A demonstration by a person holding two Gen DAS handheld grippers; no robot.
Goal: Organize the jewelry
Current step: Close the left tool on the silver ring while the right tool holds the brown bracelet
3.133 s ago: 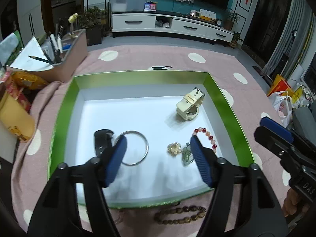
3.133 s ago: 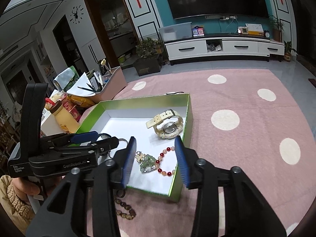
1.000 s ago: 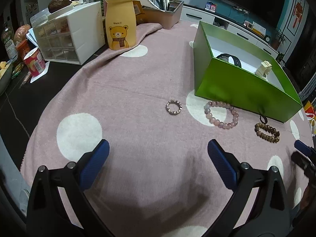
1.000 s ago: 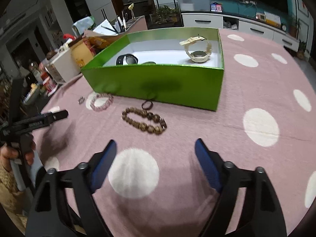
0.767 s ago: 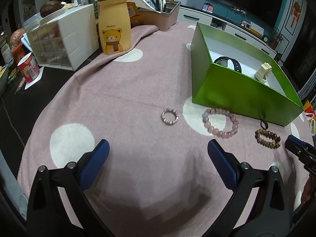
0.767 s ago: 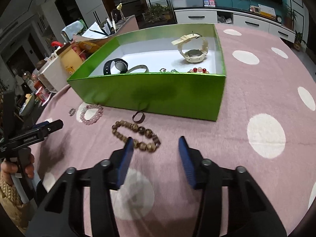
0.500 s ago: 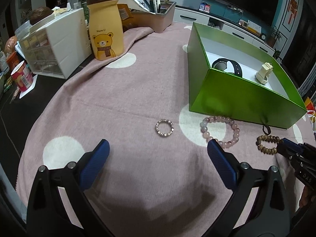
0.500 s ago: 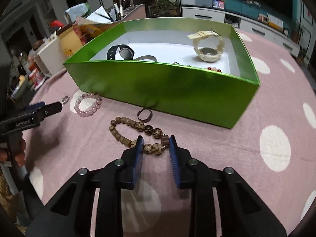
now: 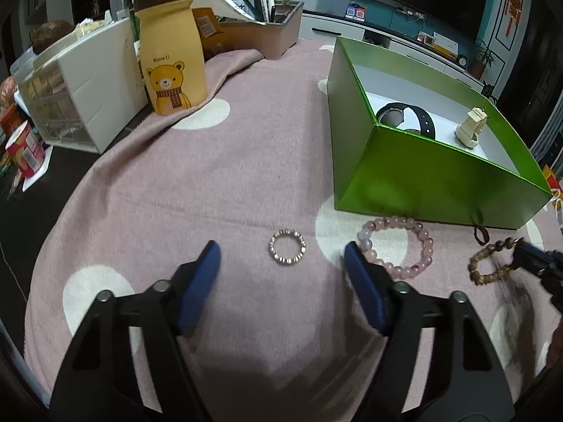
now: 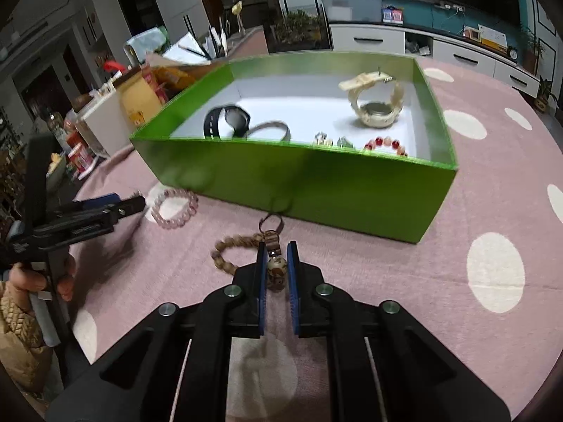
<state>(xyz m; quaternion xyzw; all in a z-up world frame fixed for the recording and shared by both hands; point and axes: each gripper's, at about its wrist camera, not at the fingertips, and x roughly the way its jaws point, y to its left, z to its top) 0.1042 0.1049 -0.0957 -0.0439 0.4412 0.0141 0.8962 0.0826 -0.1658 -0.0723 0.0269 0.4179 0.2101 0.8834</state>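
Observation:
On the pink dotted cloth, my right gripper (image 10: 275,249) is shut on the brown wooden bead bracelet (image 10: 234,242), with a large bead pinched between its blue pads. In the left wrist view that bracelet (image 9: 489,262) lies at the far right under the right gripper (image 9: 520,251). My left gripper (image 9: 281,258) straddles a small silver beaded ring (image 9: 287,247); its jaws are closing and do not touch the ring. A pink bead bracelet (image 9: 396,246) lies beside its right finger. The green box (image 10: 316,172) holds a black watch (image 10: 228,119), a cream watch (image 10: 376,102), a red bead bracelet and small charms.
A small dark ring (image 10: 271,223) lies in front of the green box. At the back left stand a yellow bear bottle (image 9: 170,49), a white drawer unit (image 9: 81,81), a pen holder (image 9: 267,24) and a red cup (image 9: 26,149). A hand (image 10: 31,277) holds the left gripper.
My right gripper closed on the wooden bead bracelet. My left gripper moved forward to the silver ring, and its jaws have narrowed around it.

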